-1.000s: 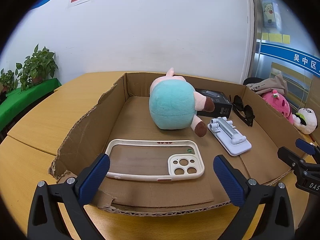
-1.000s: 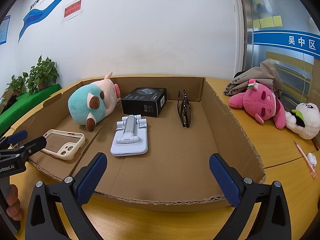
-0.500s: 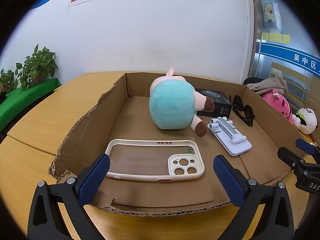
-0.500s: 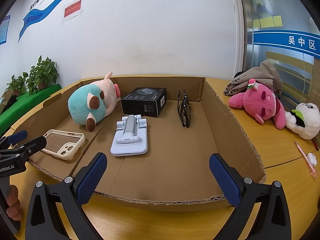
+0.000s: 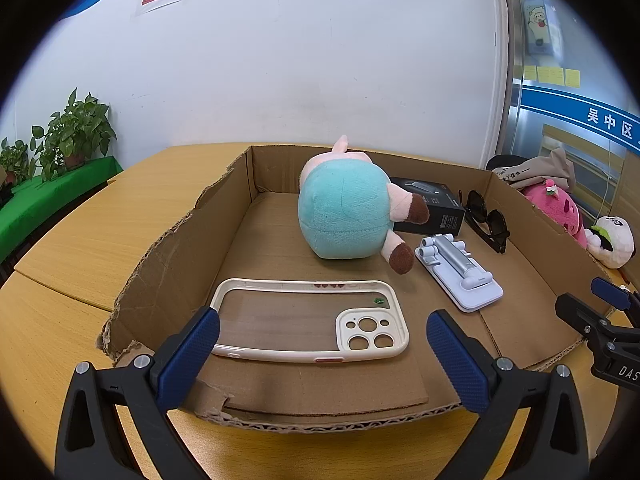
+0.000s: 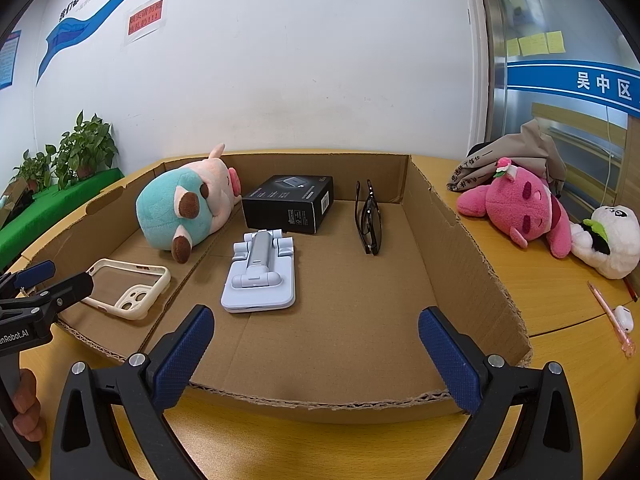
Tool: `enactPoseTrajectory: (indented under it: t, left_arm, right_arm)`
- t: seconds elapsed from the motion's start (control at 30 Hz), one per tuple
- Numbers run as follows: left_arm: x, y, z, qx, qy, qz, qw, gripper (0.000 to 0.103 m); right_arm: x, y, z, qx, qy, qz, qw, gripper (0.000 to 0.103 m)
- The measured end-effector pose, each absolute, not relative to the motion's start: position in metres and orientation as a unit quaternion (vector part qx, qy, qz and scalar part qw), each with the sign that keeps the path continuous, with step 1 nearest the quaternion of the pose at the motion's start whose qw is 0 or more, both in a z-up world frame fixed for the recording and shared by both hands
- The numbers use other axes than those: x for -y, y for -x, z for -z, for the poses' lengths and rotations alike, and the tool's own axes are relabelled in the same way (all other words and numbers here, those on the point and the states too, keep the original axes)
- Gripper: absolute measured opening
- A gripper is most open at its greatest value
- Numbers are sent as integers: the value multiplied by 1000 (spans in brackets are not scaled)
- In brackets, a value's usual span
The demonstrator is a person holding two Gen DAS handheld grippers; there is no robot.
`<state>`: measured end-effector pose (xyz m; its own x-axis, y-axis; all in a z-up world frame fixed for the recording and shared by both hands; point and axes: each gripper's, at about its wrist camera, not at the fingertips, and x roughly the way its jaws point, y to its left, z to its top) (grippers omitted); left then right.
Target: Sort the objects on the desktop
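A shallow cardboard box (image 5: 180, 248) (image 6: 460, 240) lies on the wooden table. Inside it are a teal and pink plush pig (image 5: 344, 216) (image 6: 184, 208), a cream phone case (image 5: 312, 320) (image 6: 132, 288), a white folding phone stand (image 5: 460, 276) (image 6: 260, 276), a black carton (image 5: 436, 208) (image 6: 290, 204) and dark sunglasses (image 5: 486, 220) (image 6: 370, 216). My left gripper (image 5: 322, 352) hangs open just before the box's near edge, in front of the phone case. At the box's near right my right gripper (image 6: 316, 354) is open too, holding nothing.
A pink plush (image 6: 520, 204), a white panda plush (image 6: 612, 240) and a grey cloth bag (image 6: 516, 156) lie on the table right of the box. A pink pen (image 6: 608, 312) and white earbud case (image 6: 624, 316) lie nearer. Potted plants (image 5: 72, 136) stand at far left.
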<state>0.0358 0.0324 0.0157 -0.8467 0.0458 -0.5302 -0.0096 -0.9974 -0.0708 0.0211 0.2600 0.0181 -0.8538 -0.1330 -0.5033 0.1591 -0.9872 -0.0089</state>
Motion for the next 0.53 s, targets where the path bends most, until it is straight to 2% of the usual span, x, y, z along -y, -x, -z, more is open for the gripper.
enactPoseTrajectory:
  t: [0.53]
  left_arm:
    - [-34,-36,-16,32,276,-960,16,103]
  right_arm:
    - [-260,-21,-18,-25,-260,962,76,103]
